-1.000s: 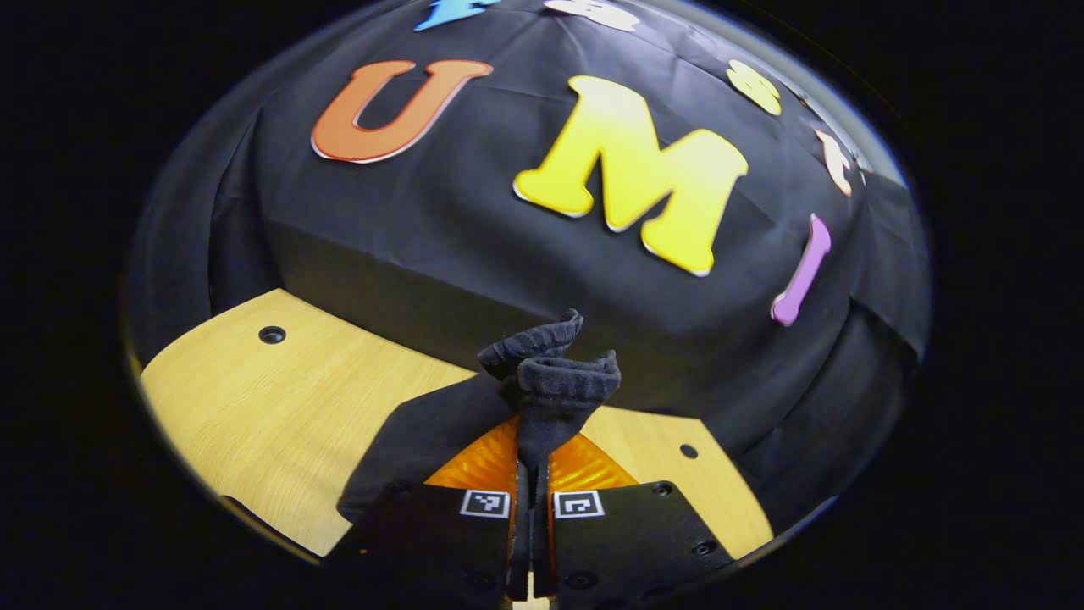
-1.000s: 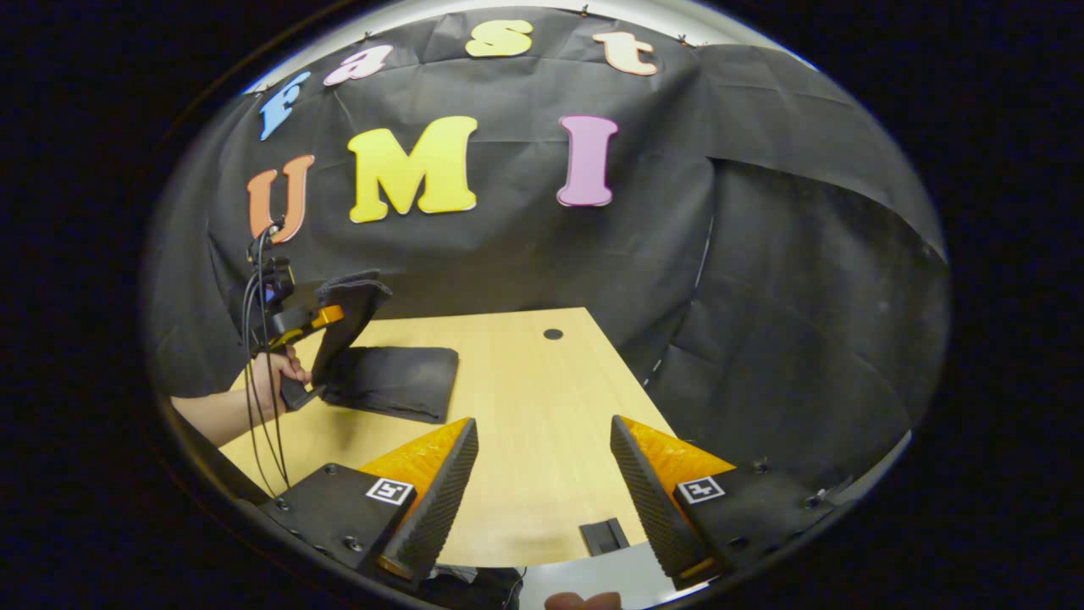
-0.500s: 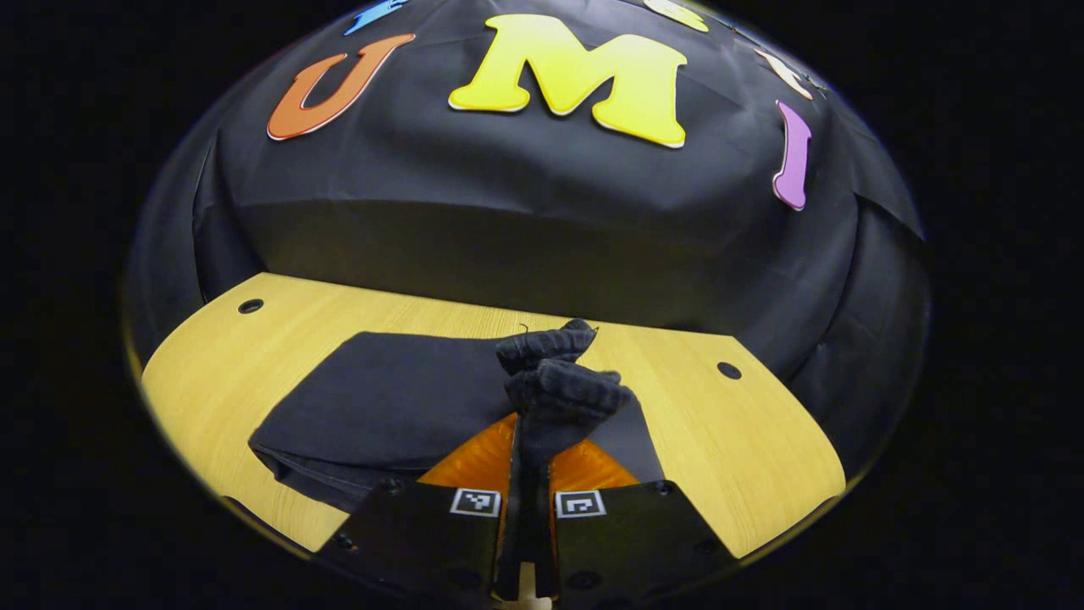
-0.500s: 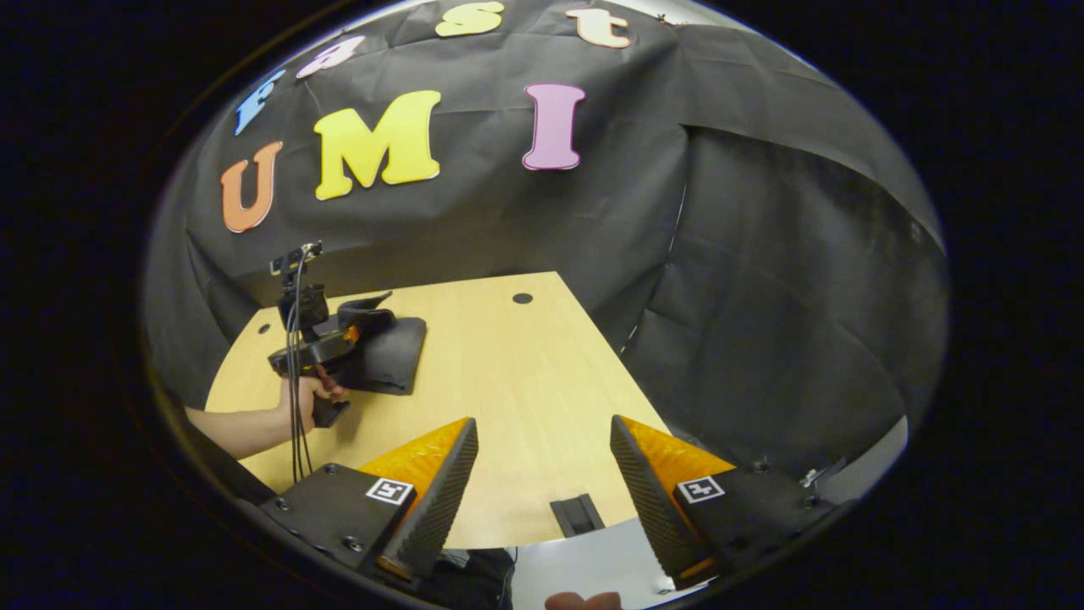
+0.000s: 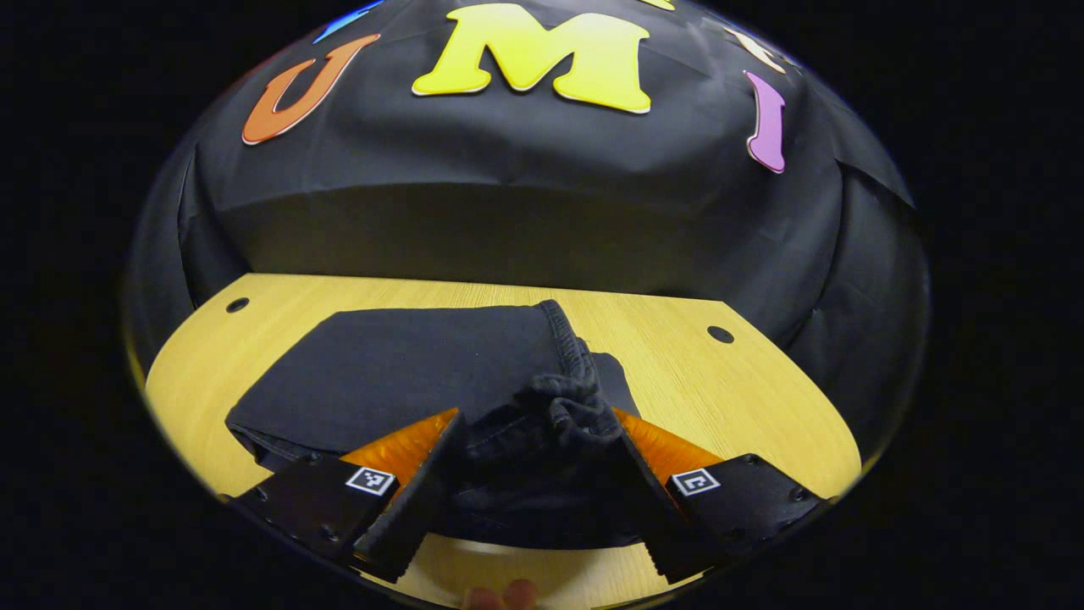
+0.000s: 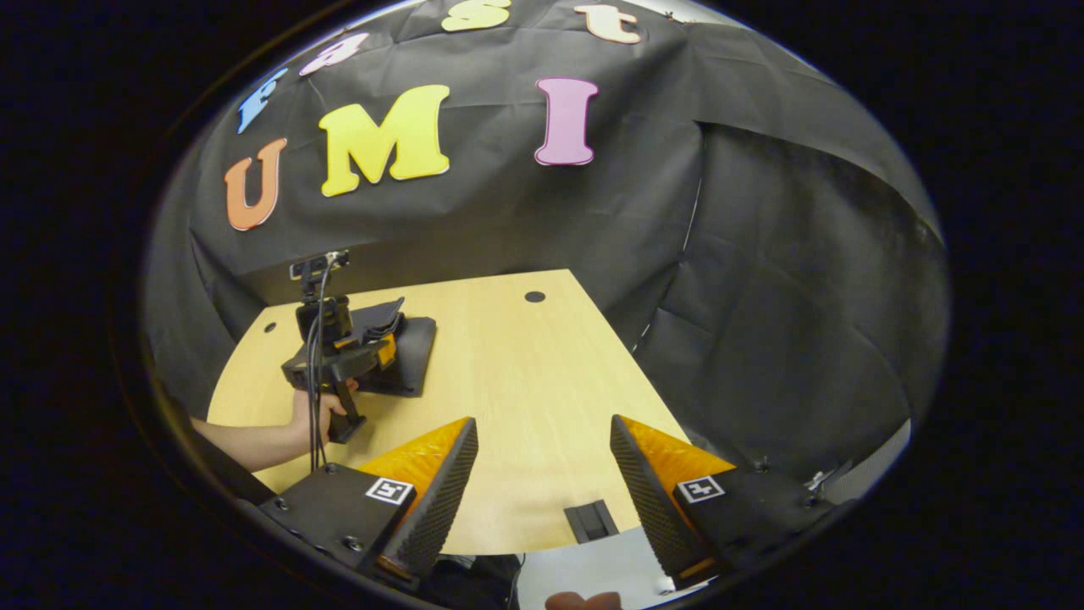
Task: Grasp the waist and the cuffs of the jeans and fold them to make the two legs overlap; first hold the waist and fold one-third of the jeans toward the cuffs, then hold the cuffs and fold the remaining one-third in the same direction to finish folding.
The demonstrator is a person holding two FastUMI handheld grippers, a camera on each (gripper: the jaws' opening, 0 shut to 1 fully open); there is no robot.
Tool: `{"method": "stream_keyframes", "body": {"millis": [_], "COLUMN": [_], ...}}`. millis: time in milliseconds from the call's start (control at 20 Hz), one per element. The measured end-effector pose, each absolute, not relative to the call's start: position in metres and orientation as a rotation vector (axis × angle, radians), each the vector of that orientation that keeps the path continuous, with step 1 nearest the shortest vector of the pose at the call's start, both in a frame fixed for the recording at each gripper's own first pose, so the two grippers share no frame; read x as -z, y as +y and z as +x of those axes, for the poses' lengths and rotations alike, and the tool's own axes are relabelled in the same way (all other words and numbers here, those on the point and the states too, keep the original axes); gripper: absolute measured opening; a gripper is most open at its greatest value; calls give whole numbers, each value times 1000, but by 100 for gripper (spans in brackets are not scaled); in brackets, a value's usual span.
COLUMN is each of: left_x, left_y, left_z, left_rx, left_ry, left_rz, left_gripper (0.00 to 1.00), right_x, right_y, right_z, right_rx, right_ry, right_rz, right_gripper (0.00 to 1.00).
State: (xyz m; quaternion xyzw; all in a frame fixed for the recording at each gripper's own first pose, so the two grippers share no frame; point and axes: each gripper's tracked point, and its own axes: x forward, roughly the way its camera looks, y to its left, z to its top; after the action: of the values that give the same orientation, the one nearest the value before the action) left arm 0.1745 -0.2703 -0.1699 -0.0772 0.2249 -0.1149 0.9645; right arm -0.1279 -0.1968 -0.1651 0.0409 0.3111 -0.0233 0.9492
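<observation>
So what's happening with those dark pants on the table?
A person is folding jeans with a gripper in each hand. The left gripper stands open around the bunched end of the jeans, which lie folded on the wooden table. The right gripper hangs open over bare table, holding nothing.

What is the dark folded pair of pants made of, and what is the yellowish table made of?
The dark folded jeans look like soft woven cloth, likely denim: matte, with a bunched, ribbed-looking hem by the left gripper. The light tan table looks like wood or wood-look laminate: smooth, with fine straight grain lines and round holes. Which of the two is unclear.
</observation>
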Motion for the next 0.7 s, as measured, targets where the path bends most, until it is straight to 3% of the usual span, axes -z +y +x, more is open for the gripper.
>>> {"method": "stream_keyframes", "body": {"millis": [350,700], "left_x": [110,-38], "left_y": [-248,-141], "left_z": [157,123], "left_rx": [261,197], "left_ry": [356,126], "left_rz": [-159,-155], "left_gripper": [100,100], "right_x": [143,63], "right_y": [-165,-90], "right_z": [-103,-43], "right_rx": [1,-112], "right_ry": [568,322], "right_rz": [82,100], "right_gripper": [94,94]}}
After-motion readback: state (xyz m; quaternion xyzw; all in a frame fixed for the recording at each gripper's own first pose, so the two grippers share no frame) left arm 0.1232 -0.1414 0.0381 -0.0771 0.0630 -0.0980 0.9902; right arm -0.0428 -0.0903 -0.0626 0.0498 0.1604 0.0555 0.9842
